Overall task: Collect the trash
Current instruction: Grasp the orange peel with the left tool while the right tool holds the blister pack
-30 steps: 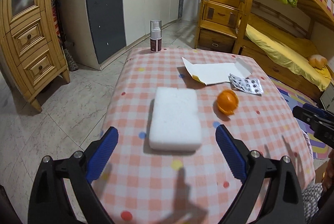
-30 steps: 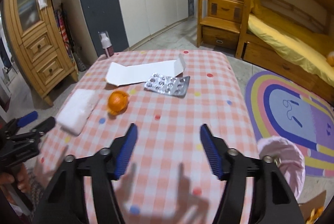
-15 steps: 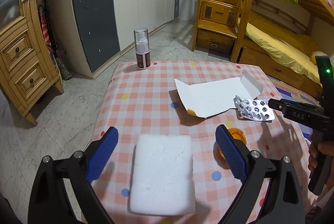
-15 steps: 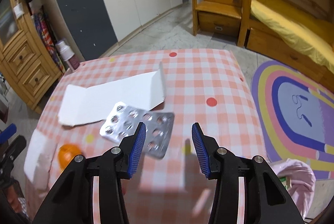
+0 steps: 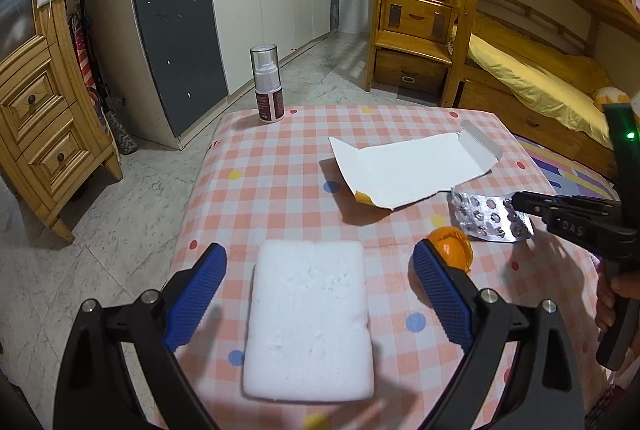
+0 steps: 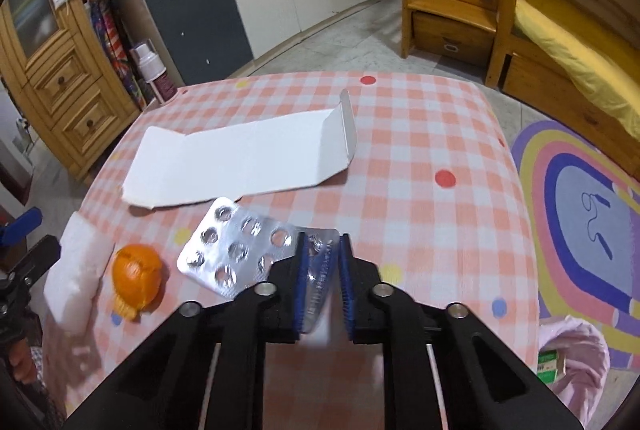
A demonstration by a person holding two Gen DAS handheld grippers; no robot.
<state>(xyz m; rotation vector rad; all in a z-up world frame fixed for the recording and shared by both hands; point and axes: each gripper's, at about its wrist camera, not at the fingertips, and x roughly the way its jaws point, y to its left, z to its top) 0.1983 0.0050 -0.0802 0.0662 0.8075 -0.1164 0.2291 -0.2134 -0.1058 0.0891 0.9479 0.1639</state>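
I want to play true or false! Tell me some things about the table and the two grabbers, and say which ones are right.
1. The right gripper has its fingers around one end of the silver pill sheet. True.
2. The left gripper is squeezing the white sponge. False: its fingers stand wide open on either side of the sponge, not touching it.
3. The orange peel lies between the sponge and the pill sheet. True.
4. The spray bottle lies tipped over. False: it stands upright at the far edge of the table.
5. The flattened white box is inside the pink bin bag. False: it lies on the table.
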